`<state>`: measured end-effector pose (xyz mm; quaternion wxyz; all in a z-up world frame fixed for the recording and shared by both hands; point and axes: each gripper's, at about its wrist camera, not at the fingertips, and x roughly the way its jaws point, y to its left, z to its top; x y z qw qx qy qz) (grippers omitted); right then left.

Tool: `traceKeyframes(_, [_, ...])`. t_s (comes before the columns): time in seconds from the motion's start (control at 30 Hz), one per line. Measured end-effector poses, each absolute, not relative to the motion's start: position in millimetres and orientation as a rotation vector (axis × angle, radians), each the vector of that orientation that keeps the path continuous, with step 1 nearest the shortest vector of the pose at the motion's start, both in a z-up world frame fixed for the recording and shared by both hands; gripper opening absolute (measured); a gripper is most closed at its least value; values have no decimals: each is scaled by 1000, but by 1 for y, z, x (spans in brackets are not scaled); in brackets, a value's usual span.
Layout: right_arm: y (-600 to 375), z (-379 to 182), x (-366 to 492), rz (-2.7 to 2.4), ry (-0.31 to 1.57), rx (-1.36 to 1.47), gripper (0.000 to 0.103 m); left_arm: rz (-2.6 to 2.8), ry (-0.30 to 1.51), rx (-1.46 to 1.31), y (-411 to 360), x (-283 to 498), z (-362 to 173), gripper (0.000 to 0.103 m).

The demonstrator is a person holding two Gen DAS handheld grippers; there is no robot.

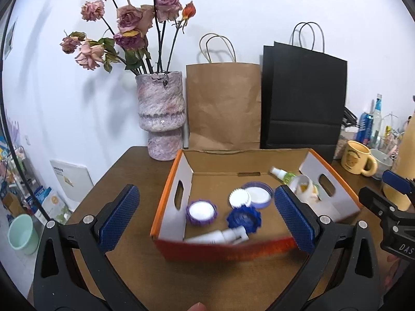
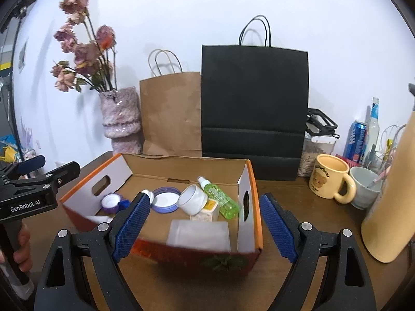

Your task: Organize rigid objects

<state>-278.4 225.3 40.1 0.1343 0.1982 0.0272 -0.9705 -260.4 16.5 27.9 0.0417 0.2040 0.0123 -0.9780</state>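
An open cardboard box with an orange rim (image 1: 166,186) (image 2: 255,207) sits on the brown table. In it lie a purple cap (image 1: 201,212), a white cap (image 1: 240,197), a lavender lid (image 1: 259,194) (image 2: 166,199), a dark blue cap (image 1: 243,219), a white tube (image 1: 220,236), a green spray bottle (image 2: 220,200), a white jar (image 2: 193,198) and a frosted plastic case (image 2: 199,234). My left gripper (image 1: 205,219) is open and empty, hovering in front of the box. My right gripper (image 2: 205,226) is open and empty, also before the box.
A pink vase of dried roses (image 1: 162,115), a brown paper bag (image 1: 224,106) and a black paper bag (image 2: 254,111) stand behind the box. A yellow mug (image 2: 330,180), a grey cup (image 2: 364,186), cans and a tan cylinder (image 2: 389,207) crowd the right side.
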Motion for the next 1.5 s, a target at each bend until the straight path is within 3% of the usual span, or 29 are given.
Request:
traceKeyframes(0.8, [253,28,-124,-2799,93,657,90,-2996,12,733,20,-104,3,103])
traceKeyframes(1.5, [254,28,-101,-2793,88,652,91,-2988,26,758,19,-86,-4,103])
